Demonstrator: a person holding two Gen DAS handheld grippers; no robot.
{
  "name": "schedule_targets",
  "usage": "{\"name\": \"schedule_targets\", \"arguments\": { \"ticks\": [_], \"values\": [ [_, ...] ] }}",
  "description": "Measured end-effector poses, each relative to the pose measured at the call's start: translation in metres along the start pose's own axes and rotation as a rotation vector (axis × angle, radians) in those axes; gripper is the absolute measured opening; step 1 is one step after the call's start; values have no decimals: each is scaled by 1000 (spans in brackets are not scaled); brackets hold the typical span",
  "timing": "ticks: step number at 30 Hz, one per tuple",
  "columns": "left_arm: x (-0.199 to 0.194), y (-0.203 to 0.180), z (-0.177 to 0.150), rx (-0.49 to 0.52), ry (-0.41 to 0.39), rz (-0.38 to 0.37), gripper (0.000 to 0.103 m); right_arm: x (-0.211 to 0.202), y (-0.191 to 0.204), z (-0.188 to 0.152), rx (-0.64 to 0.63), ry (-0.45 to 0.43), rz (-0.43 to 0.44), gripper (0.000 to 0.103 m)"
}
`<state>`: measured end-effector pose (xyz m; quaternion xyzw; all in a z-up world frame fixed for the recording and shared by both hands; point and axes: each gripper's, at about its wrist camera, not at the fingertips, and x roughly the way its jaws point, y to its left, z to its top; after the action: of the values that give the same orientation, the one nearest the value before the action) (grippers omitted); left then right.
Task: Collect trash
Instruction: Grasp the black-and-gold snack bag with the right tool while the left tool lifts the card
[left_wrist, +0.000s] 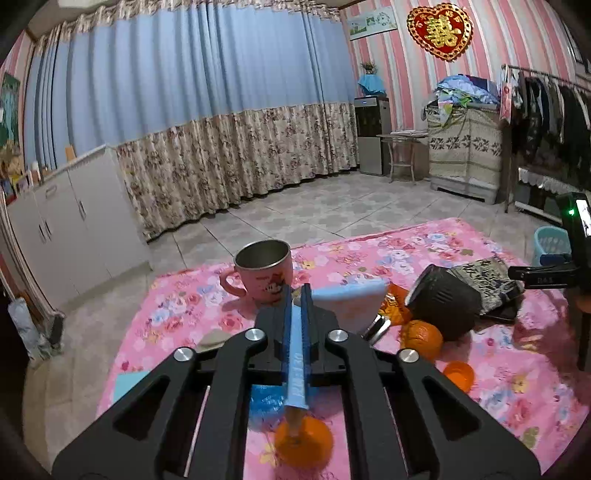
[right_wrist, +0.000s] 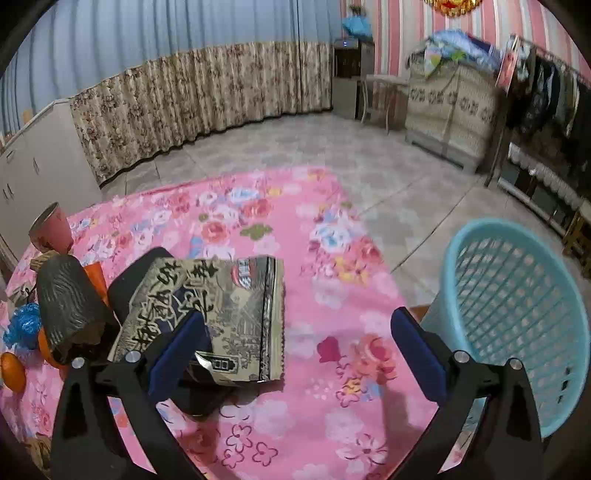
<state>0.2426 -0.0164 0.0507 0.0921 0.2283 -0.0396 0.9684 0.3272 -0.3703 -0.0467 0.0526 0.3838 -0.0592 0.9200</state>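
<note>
The left gripper (left_wrist: 297, 291) is clamped fully on a thin pale-blue wrapper (left_wrist: 298, 354), which runs back between the pads; a pink cup (left_wrist: 264, 271) stands just beyond the tips. The grip is best kept firm during the carry. The right gripper (right_wrist: 295, 332) is spread wide and holds nothing. A printed snack packet (right_wrist: 218, 314) lies by its left finger, and the turquoise basket (right_wrist: 517, 314) stands right of its right finger.

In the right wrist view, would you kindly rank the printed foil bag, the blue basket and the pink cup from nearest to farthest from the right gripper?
1. Printed foil bag: lying flat under the left finger of the right gripper.
2. Blue basket: beside the table, just past the right finger.
3. Pink cup: upright at the far left of the table.
</note>
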Motion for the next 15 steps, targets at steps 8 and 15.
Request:
{"name": "schedule_targets", "arguments": {
  "ticks": [8, 15],
  "values": [
    [12, -2, 6, -34, 13, -32, 0, 16, 13, -3, -9, 55, 131, 57],
    [15, 28, -6, -124, 62, -21, 0, 5, 23, -5, -59, 8, 148, 22]
  ]
}}
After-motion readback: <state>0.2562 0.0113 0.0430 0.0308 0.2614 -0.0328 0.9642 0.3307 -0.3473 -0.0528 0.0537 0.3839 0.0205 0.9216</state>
